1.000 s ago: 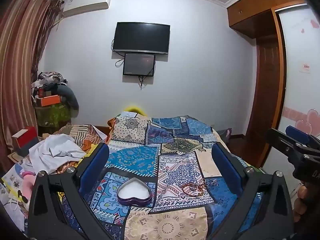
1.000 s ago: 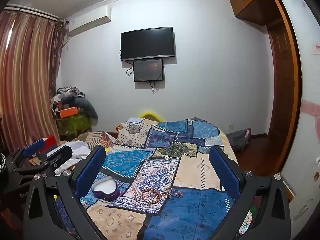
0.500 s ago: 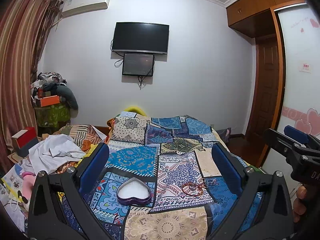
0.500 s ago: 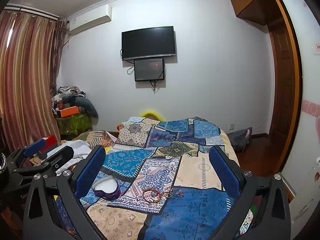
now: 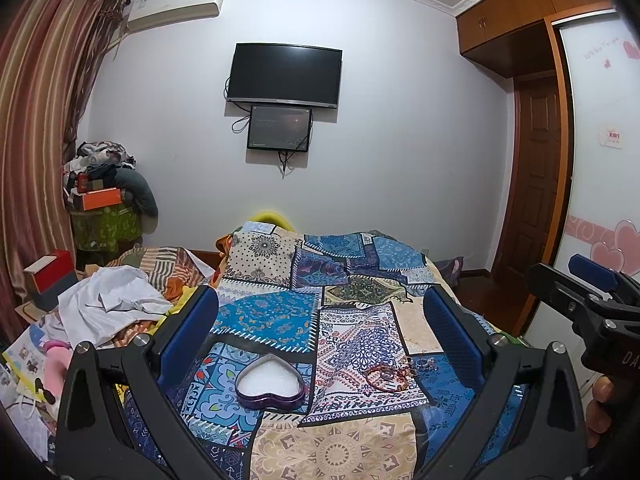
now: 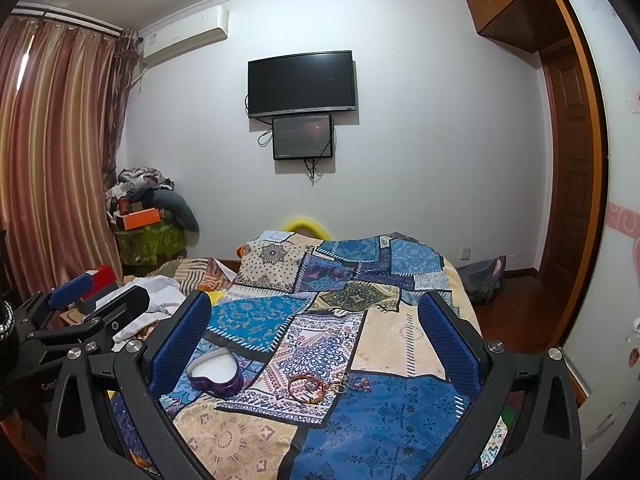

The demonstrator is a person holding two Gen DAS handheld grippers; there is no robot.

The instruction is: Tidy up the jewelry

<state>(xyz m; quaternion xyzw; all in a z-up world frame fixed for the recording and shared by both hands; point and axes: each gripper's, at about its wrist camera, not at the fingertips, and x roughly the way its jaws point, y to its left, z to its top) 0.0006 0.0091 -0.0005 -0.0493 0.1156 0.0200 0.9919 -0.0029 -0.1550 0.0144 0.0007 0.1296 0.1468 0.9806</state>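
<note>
**Left wrist view: both grippers poised, nothing picked up yet**

Left wrist view puts the purple heart-shaped tin with its white lining [image 5: 269, 385] low between the spread blue pads of the left gripper [image 5: 320, 334], nearer its left pad and well short of touching either. The tangle of red beaded bracelets and small jewelry [image 5: 394, 372] lies on the patchwork blue-and-cream bedspread [image 5: 276, 320], closer to the right pad, near the tin but apart from it.

From the right gripper [image 6: 314, 334] the same pile [image 6: 320, 388] sits low and central between its pads, with the tin [image 6: 214, 372] towards the left pad.

To my eye this is the opening approach: no piece is in the tin. Both sets of jaws stand wide apart, holding and touching nothing. The next move likely calls for the right gripper to drop onto one bracelet and close finely, since the pieces are thin, tangled and lying on soft cloth.
</note>
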